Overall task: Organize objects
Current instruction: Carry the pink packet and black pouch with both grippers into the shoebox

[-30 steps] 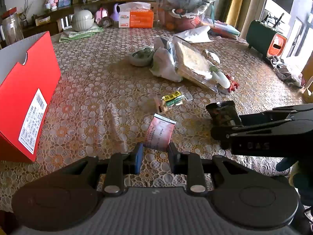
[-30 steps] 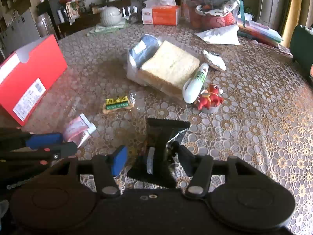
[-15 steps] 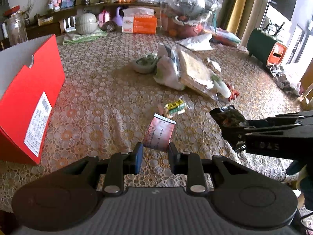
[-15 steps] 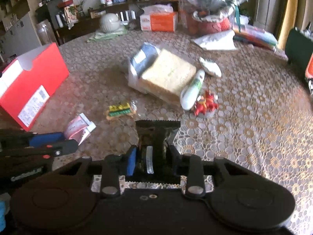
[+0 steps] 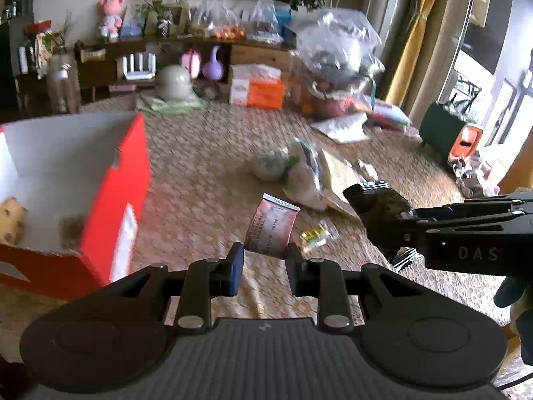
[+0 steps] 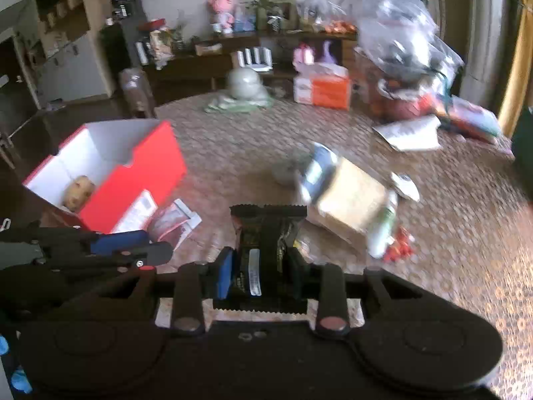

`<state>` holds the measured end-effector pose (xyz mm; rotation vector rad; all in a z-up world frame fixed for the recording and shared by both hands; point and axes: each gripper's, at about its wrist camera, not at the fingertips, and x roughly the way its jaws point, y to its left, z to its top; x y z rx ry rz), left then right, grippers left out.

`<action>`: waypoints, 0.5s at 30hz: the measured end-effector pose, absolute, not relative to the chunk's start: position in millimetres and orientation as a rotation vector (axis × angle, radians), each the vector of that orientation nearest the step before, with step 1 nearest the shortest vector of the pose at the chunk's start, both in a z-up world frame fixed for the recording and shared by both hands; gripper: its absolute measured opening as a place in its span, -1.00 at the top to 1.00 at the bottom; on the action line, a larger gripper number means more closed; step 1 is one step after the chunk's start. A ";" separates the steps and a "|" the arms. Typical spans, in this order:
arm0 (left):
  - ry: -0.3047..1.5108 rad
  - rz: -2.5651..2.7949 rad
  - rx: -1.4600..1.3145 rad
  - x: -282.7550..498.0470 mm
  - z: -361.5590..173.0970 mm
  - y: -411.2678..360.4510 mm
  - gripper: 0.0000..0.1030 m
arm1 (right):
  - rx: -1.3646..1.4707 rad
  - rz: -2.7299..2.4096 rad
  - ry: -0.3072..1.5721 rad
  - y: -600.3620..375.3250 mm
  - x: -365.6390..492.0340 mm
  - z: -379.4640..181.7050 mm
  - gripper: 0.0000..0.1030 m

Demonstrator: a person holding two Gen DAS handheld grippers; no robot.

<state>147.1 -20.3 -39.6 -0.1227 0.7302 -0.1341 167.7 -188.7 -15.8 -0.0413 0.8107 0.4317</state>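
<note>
A pink sachet (image 5: 271, 226) hangs off the table with my left gripper (image 5: 265, 260) shut on its lower edge. A black snack packet (image 6: 266, 233) stands upright between the pads of my right gripper (image 6: 263, 266), which is shut on it. In the left wrist view the right gripper (image 5: 396, 220) comes in from the right with the black packet (image 5: 376, 200). The right wrist view shows the left gripper (image 6: 160, 248) and pink sachet (image 6: 173, 223) at the lower left. To the left stands an open red box (image 5: 113, 200) (image 6: 146, 166) with a brown bun-like item (image 6: 78, 193) inside.
On the lace tablecloth (image 5: 200, 173) lie a bagged loaf of bread (image 6: 349, 196), a white tube (image 6: 383, 230), a red figurine (image 6: 399, 246), a yellow-green candy (image 5: 313, 235) and a green bowl (image 5: 269, 166). An orange tissue box (image 5: 258, 88) and plastic bags crowd the far edge.
Both grippers have risen and carried their packets off the table. The right jaws closed on the black packet. The red box's white inside has come into sight.
</note>
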 end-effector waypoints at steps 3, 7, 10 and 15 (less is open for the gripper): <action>0.711 -0.122 -0.123 142.9 -27.8 -5.2 0.49 | -0.062 0.466 0.790 -167.6 168.2 -3.0 0.34; 0.687 -0.096 -0.118 139.3 -13.2 16.4 0.49 | -0.083 0.517 0.767 -136.1 170.1 9.8 0.34; 0.666 -0.068 -0.110 136.2 -4.6 35.1 0.49 | -0.091 0.553 0.754 -114.3 171.3 16.0 0.34; 0.648 -0.015 -0.116 134.1 3.8 70.5 0.49 | -0.110 0.620 0.737 -76.6 175.3 25.3 0.34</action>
